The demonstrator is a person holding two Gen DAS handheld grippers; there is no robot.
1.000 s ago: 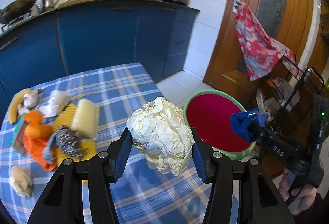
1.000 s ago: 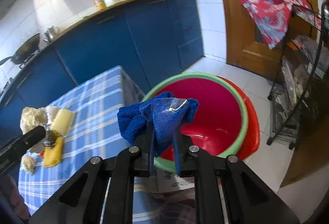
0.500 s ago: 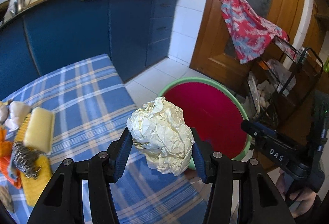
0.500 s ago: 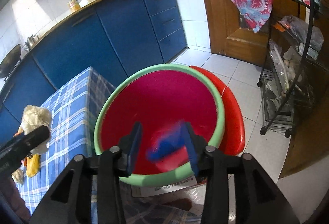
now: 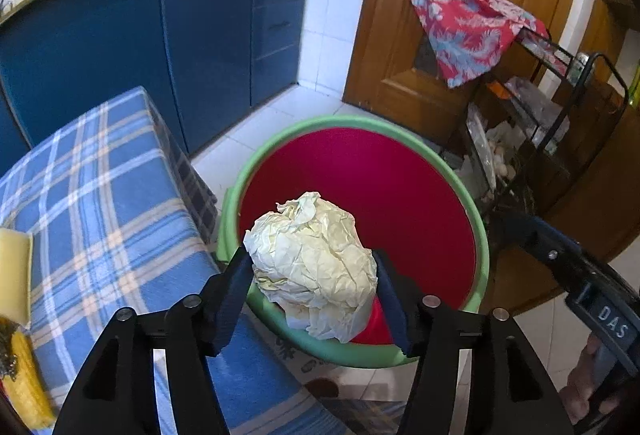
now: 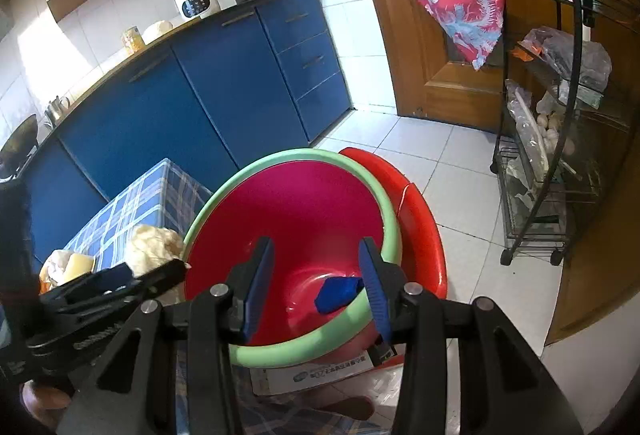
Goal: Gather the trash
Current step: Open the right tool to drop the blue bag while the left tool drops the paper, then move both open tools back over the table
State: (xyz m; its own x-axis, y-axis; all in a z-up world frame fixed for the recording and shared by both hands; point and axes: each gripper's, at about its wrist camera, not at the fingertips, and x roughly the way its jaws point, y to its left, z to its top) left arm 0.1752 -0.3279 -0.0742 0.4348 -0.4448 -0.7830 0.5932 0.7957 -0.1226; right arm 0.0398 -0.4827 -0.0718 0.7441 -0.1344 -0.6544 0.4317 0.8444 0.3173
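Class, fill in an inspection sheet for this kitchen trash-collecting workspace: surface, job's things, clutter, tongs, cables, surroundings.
Surface: blue plaid tablecloth covers the table beside the basin.
Job's things: paper ball, crumpled, held over the green-rimmed red basin; blue cloth lies inside the basin.
Clutter: yellow sponge on the tablecloth, at the view's left edge.
Tongs: left tongs grip the paper ball, jaws just opened slightly; right tongs open, jaws just opened, nothing between them.
Cables: nothing seen.
Surroundings: blue cabinets, wooden door with a red patterned cloth hanging, wire rack on the tiled floor.
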